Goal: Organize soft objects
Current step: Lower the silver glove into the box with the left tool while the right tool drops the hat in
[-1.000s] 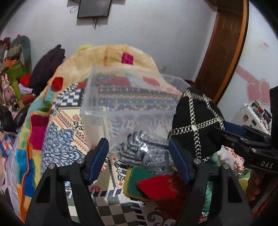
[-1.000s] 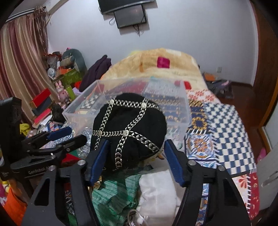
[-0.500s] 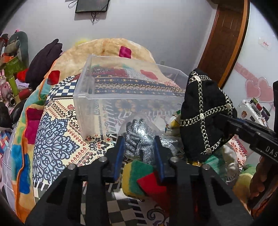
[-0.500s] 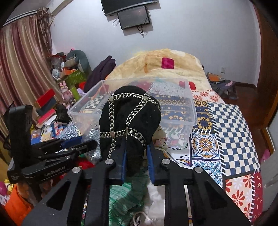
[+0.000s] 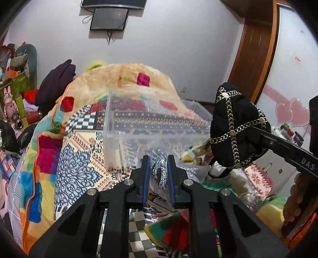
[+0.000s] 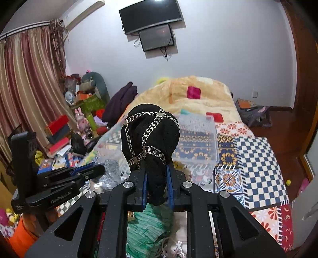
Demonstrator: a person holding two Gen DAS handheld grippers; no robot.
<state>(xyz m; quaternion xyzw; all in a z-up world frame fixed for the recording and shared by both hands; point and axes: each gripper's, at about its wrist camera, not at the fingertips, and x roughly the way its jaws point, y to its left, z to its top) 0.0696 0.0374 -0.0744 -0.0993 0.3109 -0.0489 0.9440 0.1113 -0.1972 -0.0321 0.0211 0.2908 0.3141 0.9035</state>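
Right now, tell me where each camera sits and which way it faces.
Left wrist: on the left gripper, looking along the bed at the clear bin; its fingers pinch a grey glove; the person's hand shows at right.
Right wrist: on the right gripper, facing the same bin and TV; its fingers clamp the black hat.
Shared: hat, bin, bed, TV, and each other's gripper.

Black soft cap point(image 6: 150, 135) with silver chain straps crossing it, bunched at its lower end, held up in the air in front of the clear plastic bin point(image 5: 159, 127). Grey-and-white knit item in crinkly clear wrap point(image 5: 159, 174), lifted just in front of the bin's near wall. Bin sits on the patterned bedspread.
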